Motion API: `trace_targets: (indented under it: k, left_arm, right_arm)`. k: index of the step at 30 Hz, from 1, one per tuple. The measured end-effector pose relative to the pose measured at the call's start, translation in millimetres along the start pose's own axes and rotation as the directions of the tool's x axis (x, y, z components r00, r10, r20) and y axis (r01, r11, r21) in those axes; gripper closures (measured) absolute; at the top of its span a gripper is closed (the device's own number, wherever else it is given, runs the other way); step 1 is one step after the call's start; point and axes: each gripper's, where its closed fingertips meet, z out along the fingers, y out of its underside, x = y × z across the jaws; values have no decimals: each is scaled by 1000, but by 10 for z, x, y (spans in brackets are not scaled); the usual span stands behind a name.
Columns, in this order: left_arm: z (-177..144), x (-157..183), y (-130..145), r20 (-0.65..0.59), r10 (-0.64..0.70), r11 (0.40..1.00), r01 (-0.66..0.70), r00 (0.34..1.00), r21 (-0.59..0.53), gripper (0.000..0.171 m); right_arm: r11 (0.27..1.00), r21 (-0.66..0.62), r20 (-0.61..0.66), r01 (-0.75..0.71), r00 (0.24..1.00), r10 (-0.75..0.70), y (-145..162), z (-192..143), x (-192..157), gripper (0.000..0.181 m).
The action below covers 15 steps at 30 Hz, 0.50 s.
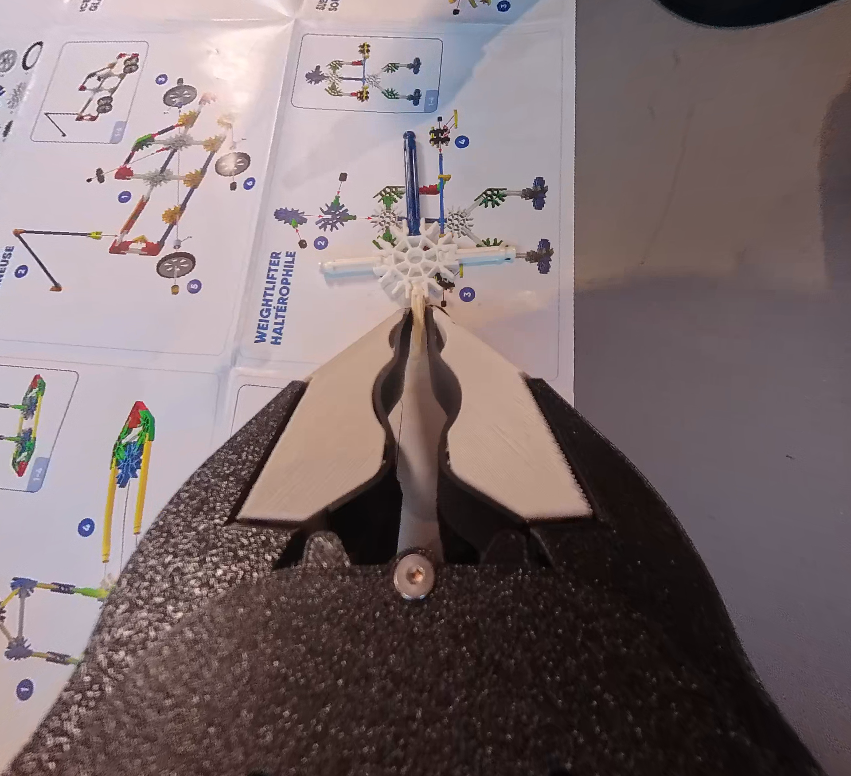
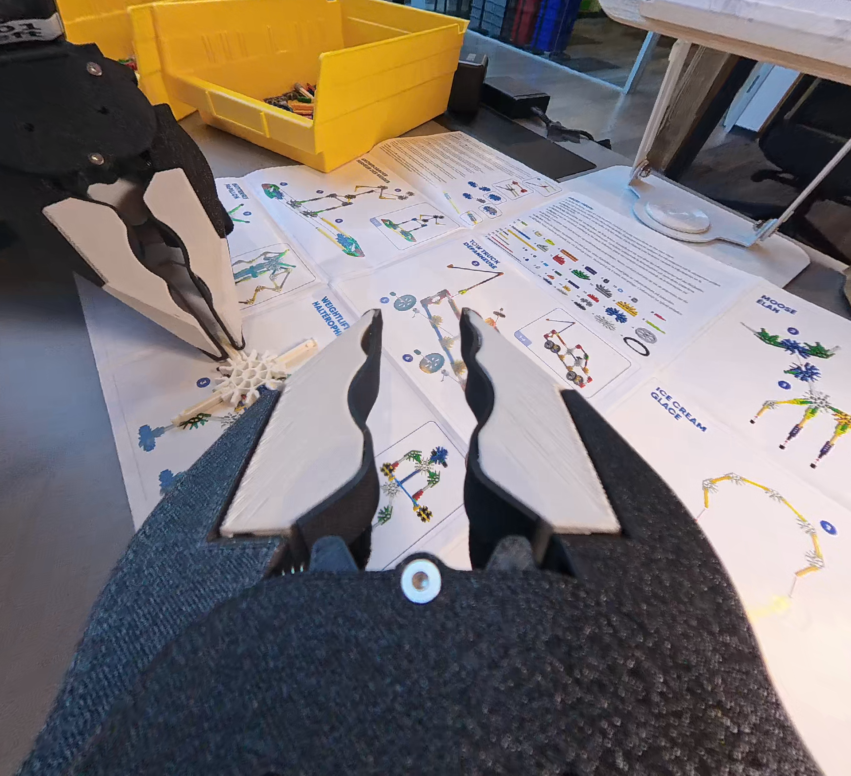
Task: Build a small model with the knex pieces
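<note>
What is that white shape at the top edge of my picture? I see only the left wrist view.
Observer: That is the right gripper. Its jaws stand open and empty, above the sheet.
Operator: My left gripper pinches a rod stuck in the white connector. Are there other pieces anywhere?
Observer: Yes. A yellow bin stands behind the sheet, and small coloured pieces lie in it.
</note>
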Motion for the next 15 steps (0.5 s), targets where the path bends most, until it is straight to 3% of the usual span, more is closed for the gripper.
trace_targets:
  k: [7,12,15]
  left_arm:
    - [-16,-41,7,20,6,1000,-6,1000,4,168]
    - [-43,-102,18,38,-4,1000,3,999,13,167]
    - [-31,-109,30,40,-2,1000,2,999,7,168]
  right_arm:
    - [999,-27,35,19,999,-18,63,40,-41,148]
    - [976,-111,266,188,952,-153,275,24,-505,149]
    - [938,-197,318,285,924,-213,465,48,-657,147]
